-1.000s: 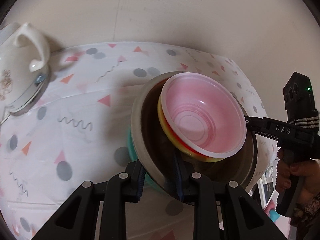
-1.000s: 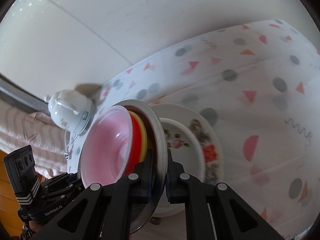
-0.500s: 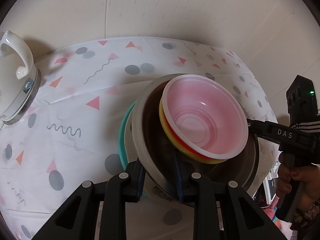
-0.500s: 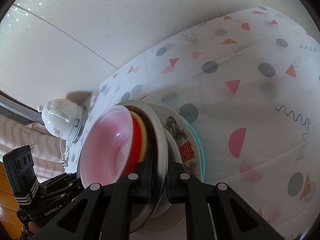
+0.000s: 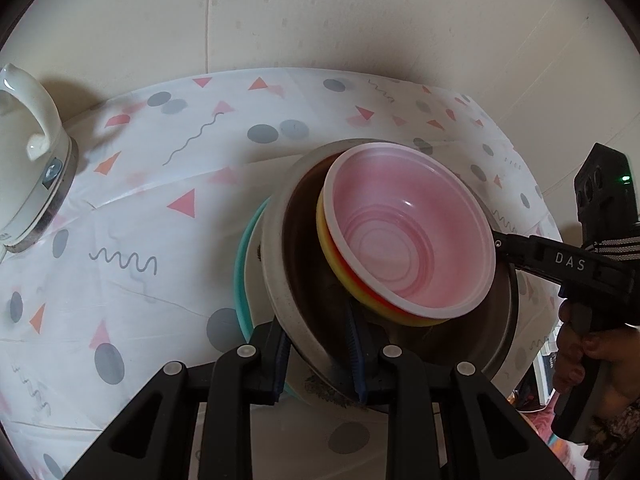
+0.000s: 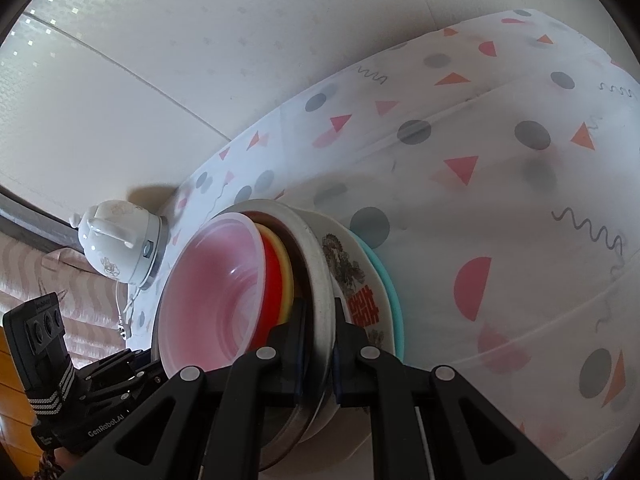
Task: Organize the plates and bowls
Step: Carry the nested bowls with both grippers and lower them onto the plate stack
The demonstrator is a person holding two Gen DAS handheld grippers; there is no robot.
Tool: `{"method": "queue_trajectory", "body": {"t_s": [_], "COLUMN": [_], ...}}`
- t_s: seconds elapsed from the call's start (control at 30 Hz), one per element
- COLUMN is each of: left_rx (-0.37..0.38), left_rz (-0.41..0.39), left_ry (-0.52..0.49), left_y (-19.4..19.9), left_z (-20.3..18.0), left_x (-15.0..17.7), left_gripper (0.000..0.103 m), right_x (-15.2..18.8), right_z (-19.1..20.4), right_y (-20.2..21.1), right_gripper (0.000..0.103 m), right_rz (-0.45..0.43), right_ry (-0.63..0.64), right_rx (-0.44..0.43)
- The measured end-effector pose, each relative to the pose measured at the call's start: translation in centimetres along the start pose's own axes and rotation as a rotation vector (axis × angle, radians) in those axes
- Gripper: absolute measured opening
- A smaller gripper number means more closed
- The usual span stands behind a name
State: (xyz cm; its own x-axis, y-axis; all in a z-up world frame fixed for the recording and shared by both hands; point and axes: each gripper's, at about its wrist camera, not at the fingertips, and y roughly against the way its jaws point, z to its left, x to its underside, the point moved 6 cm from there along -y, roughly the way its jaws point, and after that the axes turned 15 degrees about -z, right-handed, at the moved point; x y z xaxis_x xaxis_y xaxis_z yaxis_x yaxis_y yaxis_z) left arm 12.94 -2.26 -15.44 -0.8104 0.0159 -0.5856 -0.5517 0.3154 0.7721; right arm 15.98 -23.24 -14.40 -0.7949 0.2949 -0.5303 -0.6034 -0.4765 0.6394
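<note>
A steel bowl (image 5: 280, 280) carries nested bowls: yellow, red, and on top a translucent pink-tinted bowl (image 5: 408, 240). My left gripper (image 5: 318, 344) is shut on the steel bowl's near rim. The right gripper (image 5: 502, 245) clamps the opposite rim. In the right wrist view my right gripper (image 6: 319, 336) is shut on the steel bowl (image 6: 316, 264), with the left gripper (image 6: 152, 364) at the far side. Directly under the bowl lie a white plate with red characters (image 6: 362, 300) and a teal plate (image 6: 386, 284). Whether the bowl touches the plate I cannot tell.
A white electric kettle (image 5: 28, 168) on its base stands at the table's left by the wall. The patterned tablecloth (image 6: 500, 208) covers the table, which meets a pale wall (image 5: 320, 12). A person's hand (image 5: 576, 360) grips the right tool.
Both grippers have carried the steel bowl with its nested bowls down over the plate stack. The gap to the white plate has closed, and the teal plate's edge now shows beside the bowl.
</note>
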Motion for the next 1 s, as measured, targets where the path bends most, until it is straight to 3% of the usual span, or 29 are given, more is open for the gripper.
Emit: {"method": "queue_trajectory", "body": {"t_s": [0.47,0.63,1.0], "left_rx": [-0.011,-0.022,-0.027], "left_rz": [0.015,0.009,-0.003], "left_ry": [0.008,-0.001,0.003], "left_y": [-0.3,-0.1,0.6], "left_z": [-0.1,-0.1,-0.1], "left_x": [0.8,0.9,1.1], "left_gripper": [0.025,0.025,0.025], "right_x": [-0.1,-0.1,0.2], "right_z": [0.1,0.1,0.0], "right_y": [0.1,0.3,1.4], "right_gripper": [0.012,0.017,0.017], "right_rz": [-0.027,-0.029,-0.038], "right_ry": [0.029,0.061,0.061], "right_rx": [0.034,0.074,0.069]}}
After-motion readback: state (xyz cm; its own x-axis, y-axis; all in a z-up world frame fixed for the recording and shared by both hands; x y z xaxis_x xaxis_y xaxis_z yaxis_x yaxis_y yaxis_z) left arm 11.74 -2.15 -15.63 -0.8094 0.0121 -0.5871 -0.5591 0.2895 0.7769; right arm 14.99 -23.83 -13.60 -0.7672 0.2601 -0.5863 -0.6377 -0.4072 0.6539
